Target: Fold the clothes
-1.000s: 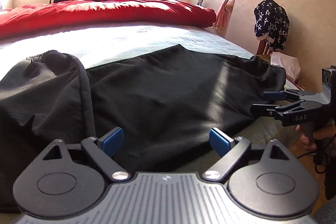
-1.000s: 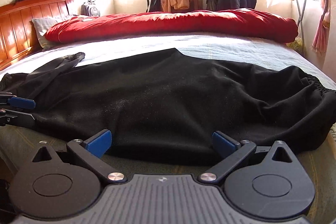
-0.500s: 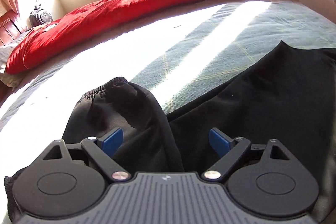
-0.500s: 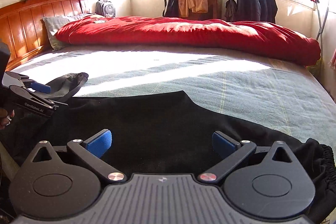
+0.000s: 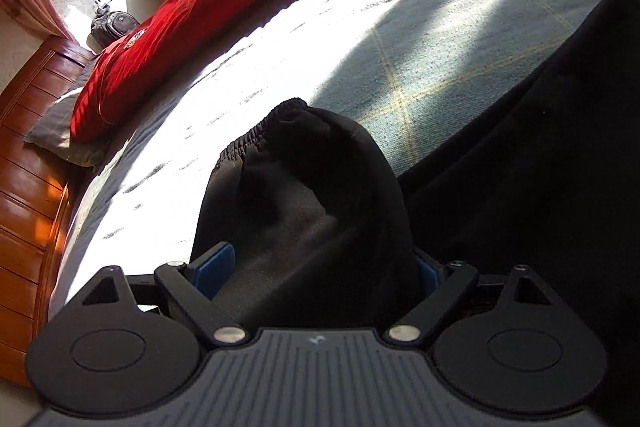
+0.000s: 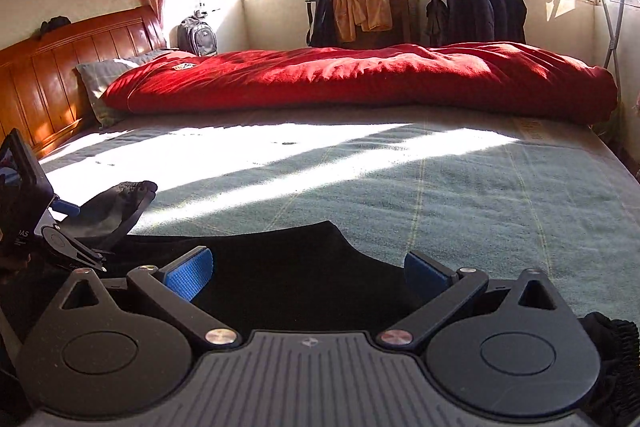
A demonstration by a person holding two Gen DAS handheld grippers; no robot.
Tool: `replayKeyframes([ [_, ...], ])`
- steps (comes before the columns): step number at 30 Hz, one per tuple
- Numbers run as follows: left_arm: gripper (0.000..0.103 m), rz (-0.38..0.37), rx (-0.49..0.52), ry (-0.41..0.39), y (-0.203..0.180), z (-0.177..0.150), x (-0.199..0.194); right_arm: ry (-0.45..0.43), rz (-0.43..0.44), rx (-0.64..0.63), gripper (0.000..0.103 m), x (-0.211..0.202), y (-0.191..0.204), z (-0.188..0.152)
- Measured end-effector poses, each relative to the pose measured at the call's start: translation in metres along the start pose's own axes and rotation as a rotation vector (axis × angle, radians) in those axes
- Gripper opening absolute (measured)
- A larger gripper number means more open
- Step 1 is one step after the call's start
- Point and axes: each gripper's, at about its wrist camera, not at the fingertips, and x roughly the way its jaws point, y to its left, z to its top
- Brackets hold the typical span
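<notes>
Black trousers [image 6: 296, 267] lie spread across the near part of the bed. One leg with an elastic cuff [image 5: 280, 115] rises in a fold in the left wrist view. My left gripper [image 5: 320, 267] is open, and that folded leg fills the gap between its blue pads. The right wrist view shows the left gripper [image 6: 68, 231] at the far left, its fingers on either side of the cuff [image 6: 116, 199]. My right gripper [image 6: 306, 273] is open and low over the trousers' far edge, with black cloth between its blue pads [image 6: 188, 273]. A gathered elastic band [image 6: 612, 339] shows at the lower right.
The grey-green bedsheet [image 6: 400, 179] stretches beyond the trousers, partly in bright sun. A rolled red duvet [image 6: 360, 83] lies along the far side, with a pillow [image 6: 100, 79] and wooden headboard [image 6: 44, 75] at the left. A clothes rack with dark jackets [image 6: 480, 3] stands by the window.
Both grippers moved forward and lower over the trousers. The left one swung left onto the cuffed leg, which now sits between its fingers. Both stayed open.
</notes>
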Motion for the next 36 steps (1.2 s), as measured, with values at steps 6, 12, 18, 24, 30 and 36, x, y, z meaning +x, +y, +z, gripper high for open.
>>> replayKeyframes([
  [6, 0.090, 0.037, -0.099, 0.035, 0.033, -0.027, -0.008, 0.015, 0.038, -0.020, 0.103, 0.012, 0.010, 0.006],
  [12, 0.090, 0.072, -0.186, 0.052, 0.064, -0.054, -0.020, 0.038, 0.076, -0.064, 0.103, 0.024, 0.033, 0.010],
  [18, 0.090, 0.044, -0.245, 0.056, 0.092, -0.080, -0.020, 0.072, 0.088, -0.100, 0.103, 0.037, 0.066, 0.011],
  [24, 0.090, -0.056, -0.285, 0.055, 0.125, -0.112, -0.009, 0.136, 0.082, -0.127, 0.103, 0.053, 0.107, 0.004],
  [30, 0.091, -0.259, -0.328, 0.034, 0.152, -0.146, 0.000, 0.236, 0.059, -0.104, 0.103, 0.074, 0.145, -0.014],
  [36, 0.094, -0.379, -0.356, 0.047, 0.161, -0.167, 0.014, 0.297, 0.028, -0.119, 0.103, 0.084, 0.166, -0.024],
])
